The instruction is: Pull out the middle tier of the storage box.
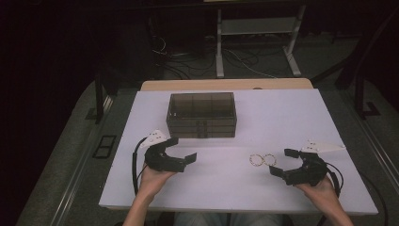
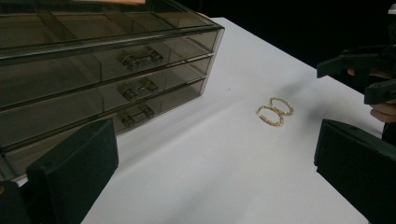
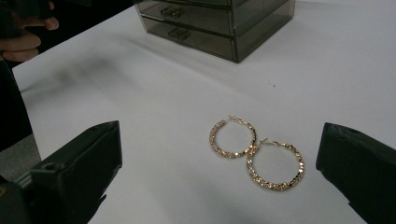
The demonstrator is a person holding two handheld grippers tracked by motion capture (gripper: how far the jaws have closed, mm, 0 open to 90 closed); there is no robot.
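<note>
A smoky see-through drawer box [image 1: 201, 115] with three shut drawers stands at the back middle of the white table [image 1: 282, 113]. Two gold hoop earrings [image 1: 263, 159] lie touching each other on the table, front right of the box. My left gripper [image 1: 182, 149] rests open in front of the box, its jaws wide apart with nothing between them. My right gripper [image 1: 281, 161] is open just right of the earrings. In the right gripper view the earrings [image 3: 251, 150] lie between and just beyond the jaws. The left gripper view has the box [image 2: 107, 70] at left and the earrings [image 2: 276, 111] farther right.
The table's front edge runs just under both hands. A wooden strip [image 1: 226, 84] borders the far edge. Beyond it on the floor are loose cables [image 1: 188, 61] and a white stand's legs [image 1: 219, 47]. Bare tabletop lies between the grippers and right of the box.
</note>
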